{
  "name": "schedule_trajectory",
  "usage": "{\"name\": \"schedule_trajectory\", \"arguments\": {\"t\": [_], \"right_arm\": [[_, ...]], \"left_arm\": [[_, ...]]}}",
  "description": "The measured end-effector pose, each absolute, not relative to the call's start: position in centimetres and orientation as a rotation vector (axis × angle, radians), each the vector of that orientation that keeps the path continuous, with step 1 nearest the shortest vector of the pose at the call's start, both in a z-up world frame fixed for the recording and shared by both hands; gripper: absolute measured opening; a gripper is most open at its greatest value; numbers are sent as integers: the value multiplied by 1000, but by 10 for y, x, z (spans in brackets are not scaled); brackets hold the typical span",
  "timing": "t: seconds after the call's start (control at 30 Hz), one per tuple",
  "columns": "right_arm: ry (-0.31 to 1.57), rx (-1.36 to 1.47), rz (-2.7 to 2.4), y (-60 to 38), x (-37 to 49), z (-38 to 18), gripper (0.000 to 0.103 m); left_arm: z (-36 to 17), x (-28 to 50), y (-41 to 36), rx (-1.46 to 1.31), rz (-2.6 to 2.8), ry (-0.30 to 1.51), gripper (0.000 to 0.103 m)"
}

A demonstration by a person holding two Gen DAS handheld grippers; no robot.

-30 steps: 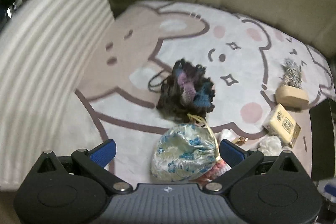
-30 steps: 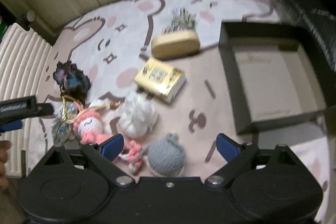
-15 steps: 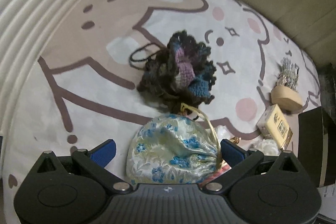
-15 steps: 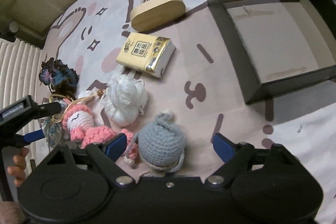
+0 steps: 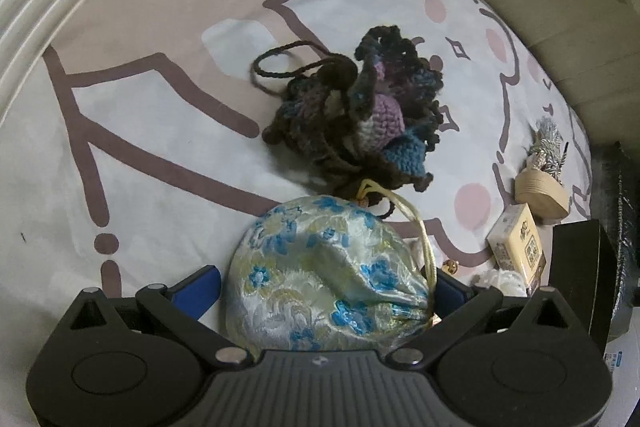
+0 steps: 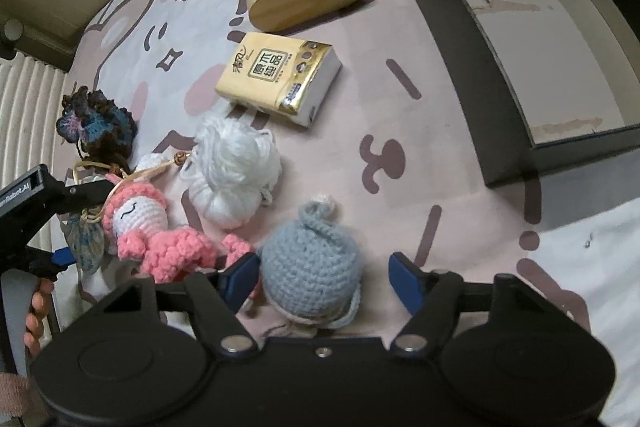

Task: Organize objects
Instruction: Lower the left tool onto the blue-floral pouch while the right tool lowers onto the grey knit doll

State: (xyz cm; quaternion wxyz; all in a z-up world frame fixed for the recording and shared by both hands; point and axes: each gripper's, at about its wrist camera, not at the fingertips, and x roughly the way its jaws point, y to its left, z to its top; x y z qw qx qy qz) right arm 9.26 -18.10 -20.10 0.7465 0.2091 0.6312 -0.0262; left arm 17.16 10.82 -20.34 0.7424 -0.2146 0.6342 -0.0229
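Left claw [image 5: 326, 291] wide open, straddling floral pouch [image 5: 320, 279] at lower centre. Right claw [image 6: 324, 273] wide open around grey crochet hat [image 6: 310, 265], nothing gripped.

pouch [image 5: 320, 275]: pale silver-green, blue flowers
crochet hat [image 6: 310, 265]: grey-blue
doll [image 6: 156, 231]: pink, white
box [image 6: 472, 39]: black
tissue pack [image 6: 276, 79]: yellow, gold

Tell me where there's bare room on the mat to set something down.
Free: the stretch between the tissue pack and the black box, and the box's bare floor. Also the mat left of the dark crochet pouch. Crowded: pink doll, white yarn and grey hat bunch together.
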Motion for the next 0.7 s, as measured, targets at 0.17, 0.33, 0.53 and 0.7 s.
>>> {"name": "schedule_trajectory", "arguments": {"t": [0.17, 0.33, 0.53, 0.7], "right_arm": [[1392, 444, -63, -179, 96, -205, 69], [1402, 456, -56, -179, 98, -205, 59], [1409, 444, -28, -177, 98, -202, 51], [1380, 429, -23, -177, 99, -195, 50]], "left_arm": [[-204, 173, 111, -472, -83, 1390, 103], [-204, 175, 116, -498, -116, 1418, 97], [-197, 173, 119, -504, -141, 1410, 87], [-182, 170, 115, -448, -134, 1354, 75]]}}
